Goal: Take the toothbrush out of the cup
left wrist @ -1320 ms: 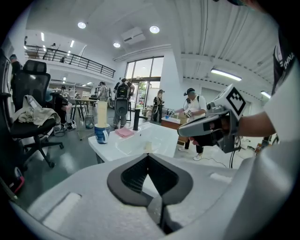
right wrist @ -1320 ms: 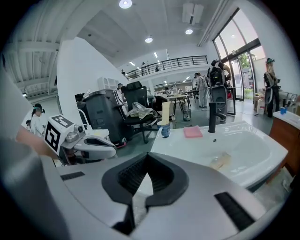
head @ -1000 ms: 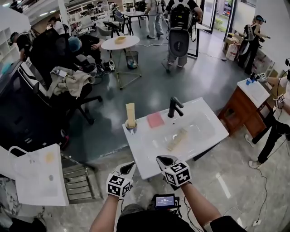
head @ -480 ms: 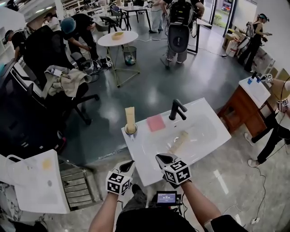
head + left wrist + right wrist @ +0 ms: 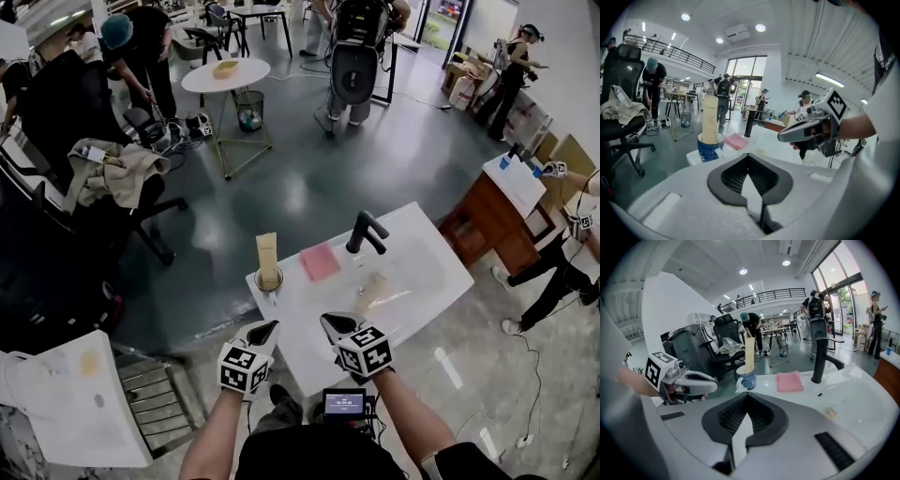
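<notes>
Left gripper: jaws together, nothing between them. Right gripper: jaws together as well, empty. The two sit side by side over the near edge of the white sink, tips pointing across it.

Toothbrush: in a tall beige carton, upright in the blue cup at the sink's far left corner, well apart from both grippers.

Pink cloth: flat between cup and black tap.

Pale yellowish thing in the basin; can't tell what it is.
</notes>
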`<act>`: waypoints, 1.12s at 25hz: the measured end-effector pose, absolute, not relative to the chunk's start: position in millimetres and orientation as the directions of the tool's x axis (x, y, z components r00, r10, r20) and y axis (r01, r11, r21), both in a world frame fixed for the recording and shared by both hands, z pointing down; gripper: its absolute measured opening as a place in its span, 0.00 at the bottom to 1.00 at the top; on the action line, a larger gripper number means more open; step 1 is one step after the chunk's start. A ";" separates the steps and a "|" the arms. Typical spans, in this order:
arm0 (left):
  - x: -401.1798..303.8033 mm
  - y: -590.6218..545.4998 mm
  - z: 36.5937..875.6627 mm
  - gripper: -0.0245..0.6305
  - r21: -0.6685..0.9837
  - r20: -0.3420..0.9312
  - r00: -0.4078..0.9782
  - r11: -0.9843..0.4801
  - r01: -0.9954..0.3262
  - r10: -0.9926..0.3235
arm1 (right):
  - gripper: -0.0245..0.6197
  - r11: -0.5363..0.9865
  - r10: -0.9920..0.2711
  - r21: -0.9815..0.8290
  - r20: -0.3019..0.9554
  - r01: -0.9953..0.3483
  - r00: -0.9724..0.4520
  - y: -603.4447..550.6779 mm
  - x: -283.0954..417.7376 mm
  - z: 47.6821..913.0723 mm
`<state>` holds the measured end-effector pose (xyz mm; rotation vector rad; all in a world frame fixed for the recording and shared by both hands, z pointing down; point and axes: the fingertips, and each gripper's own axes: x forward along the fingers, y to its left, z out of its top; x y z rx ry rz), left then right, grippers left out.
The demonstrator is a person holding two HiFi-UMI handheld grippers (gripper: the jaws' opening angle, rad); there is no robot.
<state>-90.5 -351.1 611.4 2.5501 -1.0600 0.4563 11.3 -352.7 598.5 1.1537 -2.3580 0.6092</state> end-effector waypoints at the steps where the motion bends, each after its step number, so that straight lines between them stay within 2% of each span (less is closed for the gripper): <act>1: -91.0 -354.4 612.0 0.05 0.187 0.414 0.674 -0.668 -0.721 -0.611 | 0.05 0.551 -0.616 -0.190 0.564 -0.813 -0.550 -354.4 10.0 599.5; 6: -92.4 -364.9 615.6 0.05 0.202 0.409 0.678 -0.664 -0.720 -0.611 | 0.05 0.559 -0.604 -0.189 0.575 -0.808 -0.552 -365.1 4.2 603.2; 11: -96.6 -380.5 605.3 0.05 0.255 0.352 0.670 -0.622 -0.740 -0.653 | 0.05 0.610 -0.568 -0.195 0.569 -0.768 -0.595 -383.4 -6.9 600.3; 28: -101.1 -393.7 604.3 0.05 0.186 0.421 0.566 -0.543 -0.819 -0.709 | 0.05 0.702 -0.492 -0.226 0.530 -0.675 -0.690 -418.7 -19.1 590.9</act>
